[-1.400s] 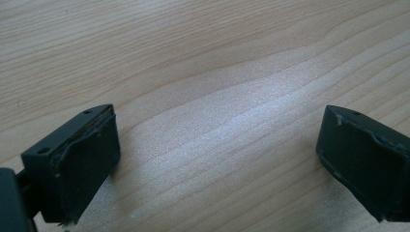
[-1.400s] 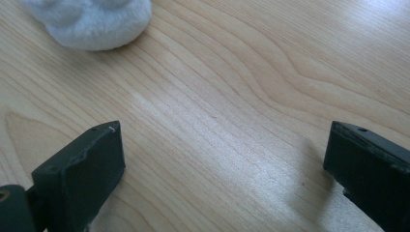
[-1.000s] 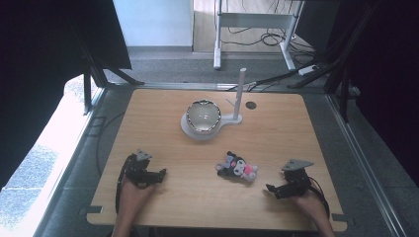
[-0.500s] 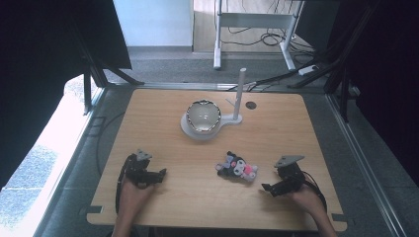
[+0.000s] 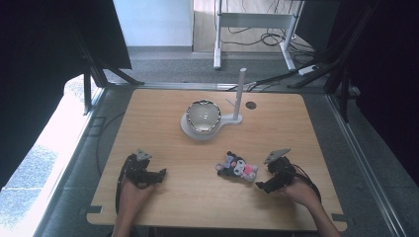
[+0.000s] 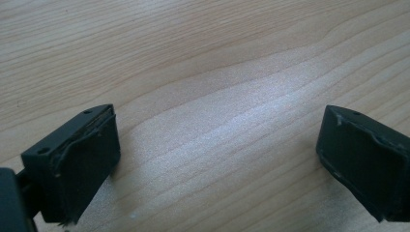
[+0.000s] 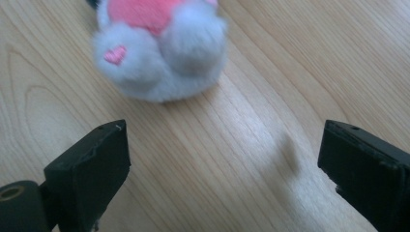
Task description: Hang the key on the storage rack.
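Observation:
A small plush toy (image 5: pixel 237 168), grey and black with pink, lies on the wooden table (image 5: pixel 158 123) right of centre near the front. In the right gripper view its white and pink end (image 7: pixel 159 53) sits just beyond the jaws. My right gripper (image 5: pixel 264 178) is right beside the toy's right side, open (image 7: pixel 225 135). Its jaws have just been closing a little, with only bare wood between them. My left gripper (image 5: pixel 157 175) rests at the front left, open (image 6: pixel 220 116) over bare wood.
A shiny bowl (image 5: pixel 203 114) sits on a white base at the table's middle back, with a white upright post (image 5: pixel 241 94) beside it. A dark round spot (image 5: pixel 251 105) marks the wood right of the post. Black frames stand around the table.
The right gripper has moved left, closer to the plush toy. The left gripper has stayed where it was.

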